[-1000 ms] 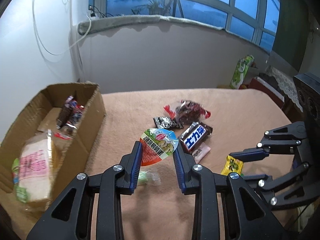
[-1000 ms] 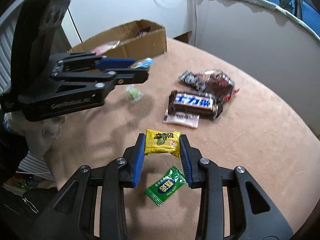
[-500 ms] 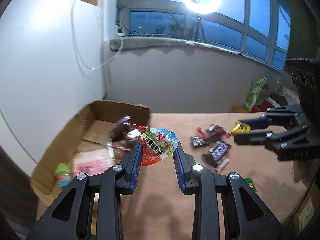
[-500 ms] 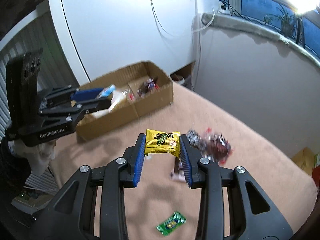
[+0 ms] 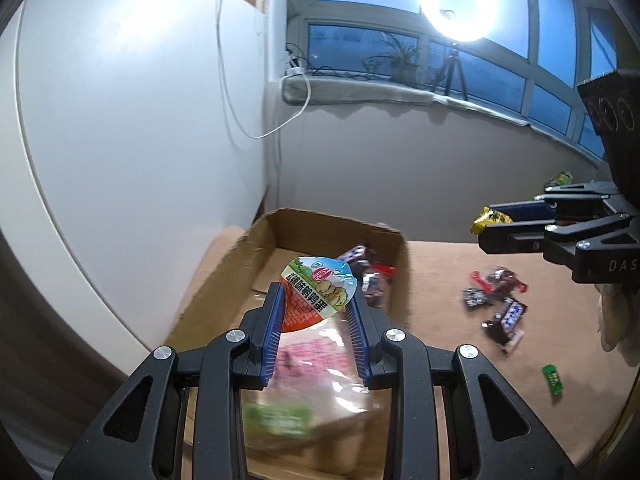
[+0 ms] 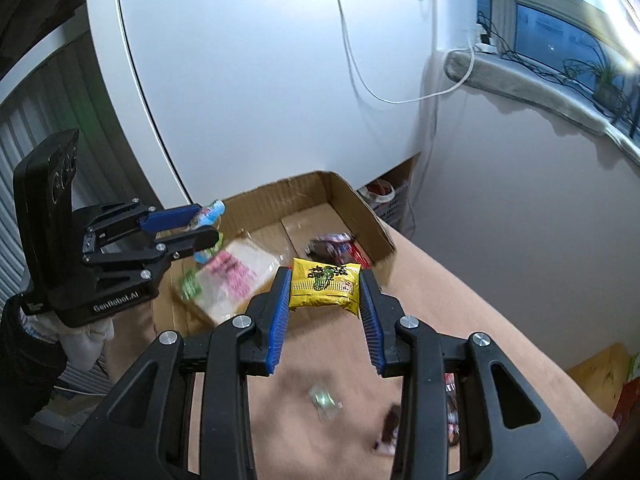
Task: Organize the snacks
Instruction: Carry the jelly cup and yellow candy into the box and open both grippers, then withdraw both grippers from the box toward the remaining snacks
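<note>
My left gripper [image 5: 317,294] is shut on a round-topped snack pack [image 5: 317,295] with a blue, white and orange label, held in the air over the open cardboard box [image 5: 224,276]. My right gripper [image 6: 325,280] is shut on a small yellow packet [image 6: 325,287] and hangs above the table just short of the box [image 6: 360,208]. Each gripper shows in the other's view: the right gripper [image 5: 490,226] at the right edge, the left gripper [image 6: 210,226] at the left over the box. Inside the box lie a clear bag with pink print [image 6: 232,276] and dark red wrappers [image 5: 370,276].
On the tan tablecloth [image 5: 440,320] lie a chocolate bar [image 5: 506,316], dark red wrapped snacks [image 5: 498,282] and a small green sachet [image 5: 553,378]. A white curved wall [image 5: 120,140] stands behind the box. A window sill with cables and a ring light runs along the back.
Both grippers have lifted off the table and swung left toward the box, each still carrying its snack. The left one now hangs over the box interior.
</note>
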### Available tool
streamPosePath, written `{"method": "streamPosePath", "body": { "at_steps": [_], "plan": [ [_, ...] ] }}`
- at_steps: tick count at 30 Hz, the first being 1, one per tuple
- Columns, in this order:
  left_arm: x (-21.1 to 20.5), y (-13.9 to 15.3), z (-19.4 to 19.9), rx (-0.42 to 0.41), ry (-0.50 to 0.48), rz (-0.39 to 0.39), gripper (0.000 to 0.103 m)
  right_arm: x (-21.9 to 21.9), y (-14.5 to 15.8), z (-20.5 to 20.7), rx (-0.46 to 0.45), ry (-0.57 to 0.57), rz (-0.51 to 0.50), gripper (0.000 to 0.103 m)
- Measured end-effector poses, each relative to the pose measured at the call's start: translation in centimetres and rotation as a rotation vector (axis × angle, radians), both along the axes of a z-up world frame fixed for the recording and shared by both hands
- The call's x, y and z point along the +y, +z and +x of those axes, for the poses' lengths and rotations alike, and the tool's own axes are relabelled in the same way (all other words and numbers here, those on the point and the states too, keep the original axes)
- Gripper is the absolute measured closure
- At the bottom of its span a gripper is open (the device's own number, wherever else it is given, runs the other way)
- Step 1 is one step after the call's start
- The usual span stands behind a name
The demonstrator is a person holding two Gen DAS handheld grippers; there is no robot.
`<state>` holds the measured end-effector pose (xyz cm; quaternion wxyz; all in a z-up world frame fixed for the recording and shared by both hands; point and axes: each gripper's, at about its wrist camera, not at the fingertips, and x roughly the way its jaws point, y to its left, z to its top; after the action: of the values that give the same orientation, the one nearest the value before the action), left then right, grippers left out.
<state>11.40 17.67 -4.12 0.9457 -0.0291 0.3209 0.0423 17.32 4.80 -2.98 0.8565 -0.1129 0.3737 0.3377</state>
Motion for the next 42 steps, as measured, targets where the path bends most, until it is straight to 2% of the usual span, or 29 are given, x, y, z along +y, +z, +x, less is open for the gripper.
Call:
{"method": "streamPosePath", "body": {
  "at_steps": [12,22,29,33,37,39,42],
  "plan": [
    [2.8,-0.8,2.5,0.033,0.035,-0.006,0.074,5.0,-1.7,2.8,0.024,0.038,-0.020,0.068],
    [3.3,-1.5,3.0,0.048,0.062,-0.014,0.074,6.2,-3.0,3.6,0.057,0.052,-0.012,0.068],
    [3.4,-1.3,2.9,0.050,0.072,-0.008,0.073,6.4,-2.9,3.5,0.046,0.054,-0.016,0.068],
    [3.5,-1.3,3.1,0.052,0.082,-0.002,0.072,6.4,-2.5,3.3,0.027,0.047,-0.013,0.056],
    [3.6,-1.0,3.0,0.046,0.095,0.003,0.072,6.5,-2.2,3.0,0.016,0.053,-0.016,0.052],
    [3.7,-0.9,2.9,0.045,0.098,0.003,0.064,6.4,-2.2,2.9,0.015,0.049,-0.012,0.050],
    [3.7,-0.6,2.5,0.038,0.099,0.009,0.063,6.0,-1.8,2.5,0.012,0.047,-0.006,0.050]
  ]
}}
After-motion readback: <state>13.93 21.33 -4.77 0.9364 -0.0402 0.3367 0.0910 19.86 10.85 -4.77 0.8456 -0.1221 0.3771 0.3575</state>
